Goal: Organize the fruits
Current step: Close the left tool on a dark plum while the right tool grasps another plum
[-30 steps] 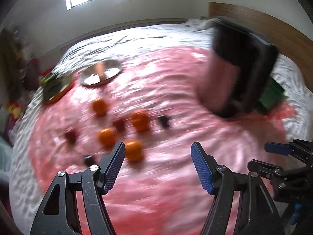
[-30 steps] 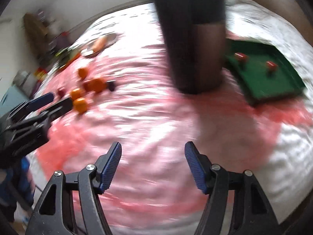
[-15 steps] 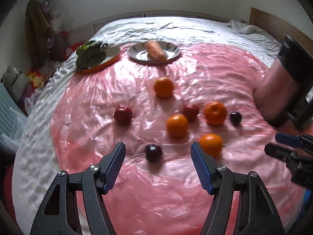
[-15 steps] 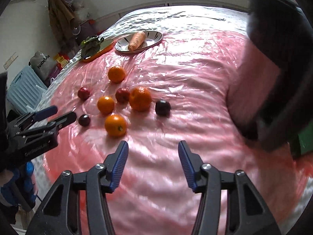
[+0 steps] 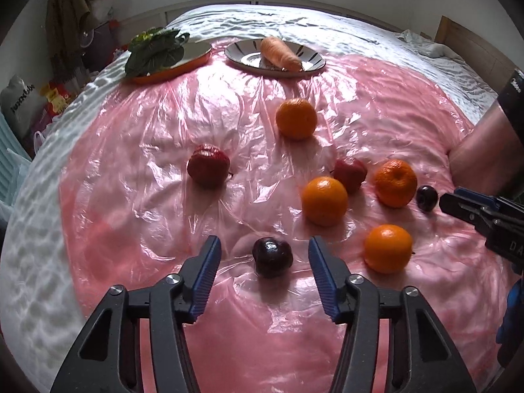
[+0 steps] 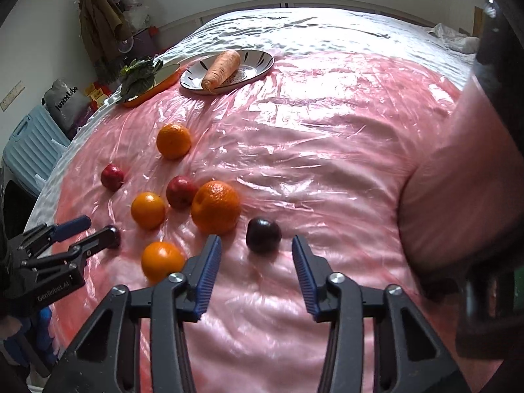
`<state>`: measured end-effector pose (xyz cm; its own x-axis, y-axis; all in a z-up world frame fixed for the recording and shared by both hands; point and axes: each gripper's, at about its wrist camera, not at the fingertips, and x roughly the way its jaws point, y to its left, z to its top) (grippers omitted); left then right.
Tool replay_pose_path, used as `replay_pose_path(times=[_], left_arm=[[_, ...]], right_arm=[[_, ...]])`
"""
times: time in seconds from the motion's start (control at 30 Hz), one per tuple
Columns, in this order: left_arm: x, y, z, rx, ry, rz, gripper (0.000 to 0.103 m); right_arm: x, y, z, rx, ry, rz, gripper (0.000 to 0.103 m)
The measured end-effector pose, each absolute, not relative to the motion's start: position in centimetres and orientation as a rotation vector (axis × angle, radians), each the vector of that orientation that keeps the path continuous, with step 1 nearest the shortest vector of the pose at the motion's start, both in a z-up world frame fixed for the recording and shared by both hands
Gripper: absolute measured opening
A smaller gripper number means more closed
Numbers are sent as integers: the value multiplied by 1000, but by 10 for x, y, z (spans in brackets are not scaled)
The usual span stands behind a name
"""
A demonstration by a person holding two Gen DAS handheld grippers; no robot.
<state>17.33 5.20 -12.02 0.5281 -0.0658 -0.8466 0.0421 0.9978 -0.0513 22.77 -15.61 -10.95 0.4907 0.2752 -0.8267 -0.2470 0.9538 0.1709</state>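
Left wrist view: far left, a leafy green (image 5: 154,50) lies on an orange plate (image 5: 183,65); right of it a carrot (image 5: 280,54) on a grey plate (image 5: 311,62). On the pink sheet (image 5: 131,196), a red apple (image 5: 208,169) sits left of centre. The left gripper (image 5: 264,267) is wide open and holds nothing — a dark plum (image 5: 272,257) lies between its fingertips. Further right come four oranges (image 5: 324,200), a second apple (image 5: 349,174) and another plum (image 5: 426,198).

Right wrist view: the right gripper (image 6: 256,263) also gapes empty — that second plum (image 6: 263,235) lies just beyond its tips.
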Motion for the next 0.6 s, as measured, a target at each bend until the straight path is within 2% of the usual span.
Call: replay_pose_path(times=[0.03,0.1,0.27,0.47,0.6], left_arm=[[174,52,-122,-29,1018,-62,46],[176,54,-126,-38,1028,-59,43],[178,55,-132,-49,1040,-65,39],[180,53,-136,-59,1049,-78,35],[182,54,-139,-66,1055,-78,33]], right_arm=[[230,-156,-111,33,1011,319,72],[236,-156,-117,49,1021,324,63],[245,-156,-127,65,1039,325,57],[251,-154,-133,54,1055,318,57],[252,-154,-137,47,1071,316,48]])
